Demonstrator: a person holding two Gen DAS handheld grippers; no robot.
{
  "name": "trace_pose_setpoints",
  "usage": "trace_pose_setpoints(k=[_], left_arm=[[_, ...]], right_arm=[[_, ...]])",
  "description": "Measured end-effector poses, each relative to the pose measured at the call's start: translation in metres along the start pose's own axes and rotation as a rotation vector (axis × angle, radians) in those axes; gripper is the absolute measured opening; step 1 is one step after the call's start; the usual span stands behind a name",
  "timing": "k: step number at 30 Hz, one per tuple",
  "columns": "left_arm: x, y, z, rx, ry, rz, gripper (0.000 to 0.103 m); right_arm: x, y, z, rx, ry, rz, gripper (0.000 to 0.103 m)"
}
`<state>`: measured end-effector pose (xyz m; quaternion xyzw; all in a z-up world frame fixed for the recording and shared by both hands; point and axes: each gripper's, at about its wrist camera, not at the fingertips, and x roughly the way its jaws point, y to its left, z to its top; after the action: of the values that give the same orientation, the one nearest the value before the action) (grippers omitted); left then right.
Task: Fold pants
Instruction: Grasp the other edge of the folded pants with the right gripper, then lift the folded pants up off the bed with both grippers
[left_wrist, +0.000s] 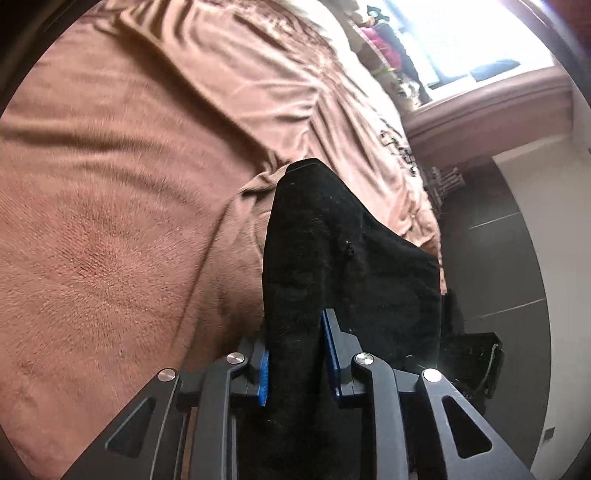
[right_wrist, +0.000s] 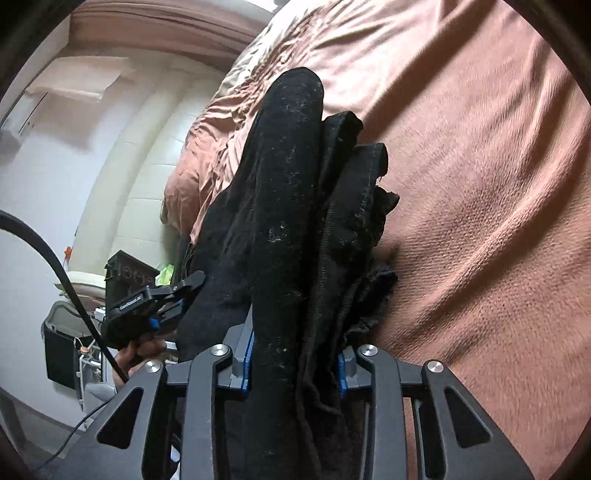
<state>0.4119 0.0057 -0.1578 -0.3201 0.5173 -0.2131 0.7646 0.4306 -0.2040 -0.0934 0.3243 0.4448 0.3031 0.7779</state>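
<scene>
The black pants (left_wrist: 332, 258) hang bunched over a bed with a brown blanket (left_wrist: 110, 221). In the left wrist view my left gripper (left_wrist: 297, 363) is shut on a thick fold of them, blue pads (left_wrist: 263, 380) pressing either side. In the right wrist view my right gripper (right_wrist: 295, 369) is shut on another bunched part of the pants (right_wrist: 288, 192), where seams and a hem show. The left gripper (right_wrist: 184, 295) also appears there at the left, clamped on the same cloth, with a hand (right_wrist: 140, 354) under it. The rest of the garment is hidden below the jaws.
The brown blanket (right_wrist: 480, 221) fills the right of the right wrist view. A bright window (left_wrist: 461, 37) and a cluttered ledge (left_wrist: 388, 48) lie beyond the bed. Dark floor tiles (left_wrist: 498, 258) run beside it. A black cable (right_wrist: 55, 258) and a dark bin (right_wrist: 59, 350) sit at the left.
</scene>
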Motion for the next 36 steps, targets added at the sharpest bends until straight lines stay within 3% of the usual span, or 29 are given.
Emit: trace_pose_setpoints(k=[20, 36], left_arm=[[-0.099, -0.065, -0.048, 0.108, -0.185, -0.133, 0.023], [-0.187, -0.113, -0.102, 0.198, -0.296, -0.177, 0.023]], right_arm=[[-0.079, 0.090, -0.069, -0.214, -0.172, -0.010, 0.026], [-0.144, 0.129, -0.135, -0.321, -0.265, -0.002, 0.026]])
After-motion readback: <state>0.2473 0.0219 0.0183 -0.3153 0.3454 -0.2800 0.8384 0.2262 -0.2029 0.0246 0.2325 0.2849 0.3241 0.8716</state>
